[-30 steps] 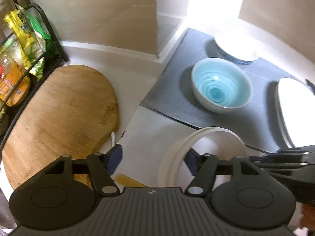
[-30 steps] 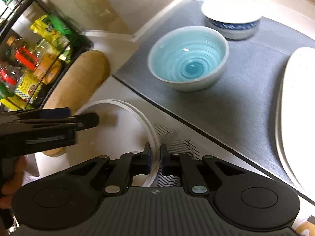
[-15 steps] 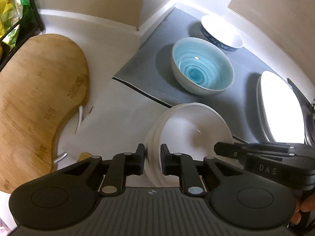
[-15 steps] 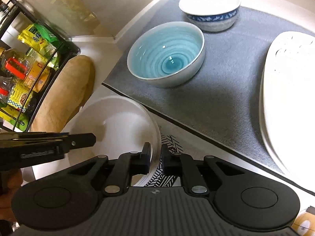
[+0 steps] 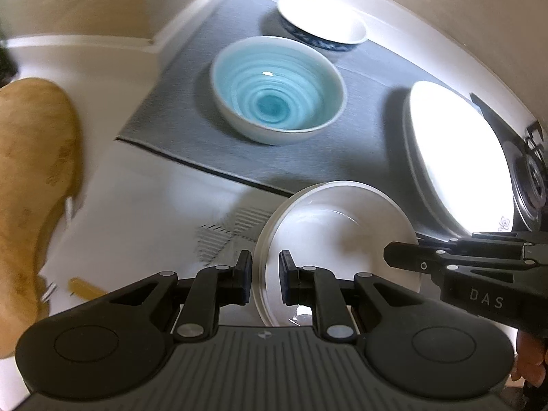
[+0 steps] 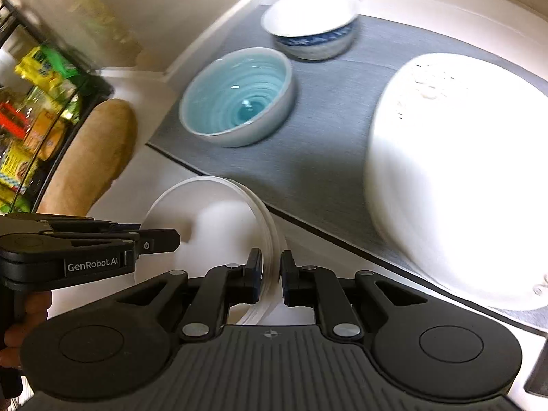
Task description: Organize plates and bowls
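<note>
**Gripping a stack of small white plates from both sides**

Clamping opposite rims, both grippers hold the same stack of small white plates [image 5: 337, 239]. The left gripper [image 5: 265, 279] has its jaws drawn narrow, pads pressed on the stack's left rim, one pad outside the edge and one inside. The right gripper [image 6: 271, 279] is likewise nearly closed, its pads pinching the layered right rim, where several thin plate edges show between them. In the left wrist view the right gripper reaches in from the right side, its tip over the plates' far edge; in the right wrist view the left gripper comes in from the left, with fingers of a hand [image 6: 24, 325] wrapped on its handle.

Beyond the jaws lies a grey mat [image 5: 308, 157]; the stack sits just short of its near edge, over the white counter [image 5: 144, 205]. On the mat, straight ahead of the jaws, stands a blue swirl bowl [image 5: 277, 90], and behind it a white bowl with a blue band [image 6: 310, 24]. Right of the jaws, on the mat, rests a large white plate [image 6: 459, 178]. Left of the jaws lies a wooden cutting board [image 5: 30, 185], and further left in the right wrist view a wire rack of packets [image 6: 37, 109].
</note>
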Motion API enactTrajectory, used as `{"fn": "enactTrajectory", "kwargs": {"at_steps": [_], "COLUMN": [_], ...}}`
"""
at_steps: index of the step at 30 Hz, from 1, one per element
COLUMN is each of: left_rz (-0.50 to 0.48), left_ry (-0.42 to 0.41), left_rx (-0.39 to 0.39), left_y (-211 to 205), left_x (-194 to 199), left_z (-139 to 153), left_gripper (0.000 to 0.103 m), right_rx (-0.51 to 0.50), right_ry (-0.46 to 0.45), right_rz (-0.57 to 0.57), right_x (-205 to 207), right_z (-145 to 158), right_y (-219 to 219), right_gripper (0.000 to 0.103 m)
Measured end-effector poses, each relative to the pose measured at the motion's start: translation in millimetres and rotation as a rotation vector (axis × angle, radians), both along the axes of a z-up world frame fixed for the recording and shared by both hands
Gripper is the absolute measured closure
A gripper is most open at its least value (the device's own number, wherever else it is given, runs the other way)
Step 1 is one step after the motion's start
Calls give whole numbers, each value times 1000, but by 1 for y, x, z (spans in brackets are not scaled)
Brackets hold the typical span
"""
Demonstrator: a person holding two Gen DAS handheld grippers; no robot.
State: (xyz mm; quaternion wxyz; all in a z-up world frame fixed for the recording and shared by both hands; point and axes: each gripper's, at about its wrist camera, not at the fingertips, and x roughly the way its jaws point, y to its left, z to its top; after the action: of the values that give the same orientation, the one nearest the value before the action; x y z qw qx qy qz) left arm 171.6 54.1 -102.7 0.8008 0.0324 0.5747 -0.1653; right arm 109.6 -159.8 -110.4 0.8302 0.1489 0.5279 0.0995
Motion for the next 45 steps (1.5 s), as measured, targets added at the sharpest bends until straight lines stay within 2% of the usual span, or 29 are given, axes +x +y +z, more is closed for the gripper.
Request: {"fn": "enactTrajectory", "kwargs": {"at_steps": [10,12,16,18,22,23,24,26,27,29,34,45], "left_rz": [-44,-44,-30,-23,-14,-13,-14,-13,-9,0,29,78], "left_ry": [-6,-19,-49,-63,-83,-95,-101,-103,-103,-103,-116,-143], "left_rx": [57,68,80,79,90,92,94,93,92,94,84,63], "left_y": [-24,-25,-24,-23,-22,-21,-21,-20,-19,-15,-4,17], "left_x": [5,5,6,7,8,7,7,8,8,8,6,8], "left_z": [-21,-20,-14,-11,-7,-5,-4,-2,-1,0,7,23], "left_gripper": [85,80,50,44,17,16,15,11,10,1,0,0], "right_rx": [-34,-37,-45,-53,-41,-33,-28,-20,-20,-18,-38,-40], "right_ry": [-1,-3,-9,-16,-11,-12,-14,-24,-29,-42,-65,-68], "right_rz": [-45,-45,-61,-61,-63,-70,-75,-80,-83,-83,-75,-68], "right_x": [-4,-5,-6,-6,-5,-6,-6,-7,-8,-10,-13,-7], "right_z": [-12,-12,-10,-9,-8,-7,-6,-3,-1,3,10,13], "right_y": [-10,-10,-12,-12,-12,-13,-14,-17,-18,-19,-18,-9], "right_gripper": [91,91,91,91,90,90,88,74,64,58,50,47]}}
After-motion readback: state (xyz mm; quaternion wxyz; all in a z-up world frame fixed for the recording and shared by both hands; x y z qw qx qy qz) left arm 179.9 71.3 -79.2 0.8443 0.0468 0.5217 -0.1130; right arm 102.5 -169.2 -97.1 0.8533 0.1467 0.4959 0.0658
